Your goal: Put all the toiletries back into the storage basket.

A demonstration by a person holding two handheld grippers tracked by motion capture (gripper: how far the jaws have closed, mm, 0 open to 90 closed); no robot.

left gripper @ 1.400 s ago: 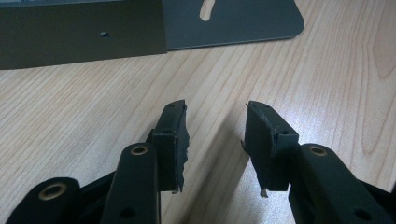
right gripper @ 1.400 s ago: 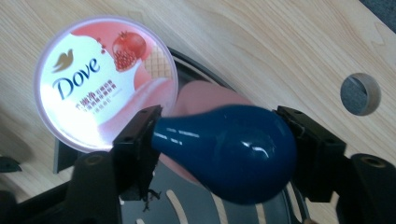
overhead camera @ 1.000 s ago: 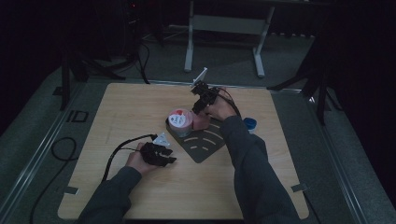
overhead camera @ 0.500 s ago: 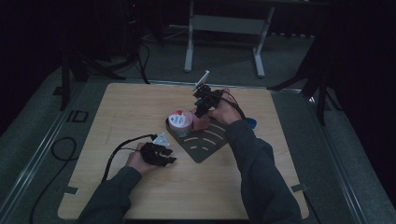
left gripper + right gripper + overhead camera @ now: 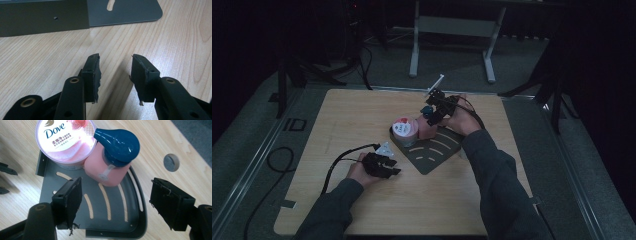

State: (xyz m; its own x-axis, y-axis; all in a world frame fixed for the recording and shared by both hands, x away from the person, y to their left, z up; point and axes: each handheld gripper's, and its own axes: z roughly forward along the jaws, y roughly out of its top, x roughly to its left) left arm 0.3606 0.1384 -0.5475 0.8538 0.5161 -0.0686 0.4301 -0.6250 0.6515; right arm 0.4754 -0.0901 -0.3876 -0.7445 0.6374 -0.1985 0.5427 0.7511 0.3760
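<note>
A dark grey slotted corner tray [image 5: 437, 152] [image 5: 136, 205] lies mid-table. At its back corner stand a Dove tub [image 5: 404, 129] [image 5: 65, 143] and a pink pump bottle [image 5: 427, 129] [image 5: 110, 171] with a dark blue pump head, side by side and touching. My right gripper [image 5: 433, 107] [image 5: 117, 201] hovers above the bottle, jaws wide open with nothing between them. My left gripper [image 5: 384, 166] [image 5: 115, 72] rests low over the wood just left of the tray's front edge [image 5: 50, 18], its jaws apart and empty.
The wooden table [image 5: 357, 120] has bare room at the left and front. A small round grey disc [image 5: 171, 162] sits in the wood beside the tray. A cable [image 5: 337, 162] trails from the left gripper. A metal stand [image 5: 452, 27] is on the floor beyond the table.
My right gripper has risen a little and drawn slightly rightward, away from the pump bottle. The left gripper, the tub, the bottle and the tray have stayed put.
</note>
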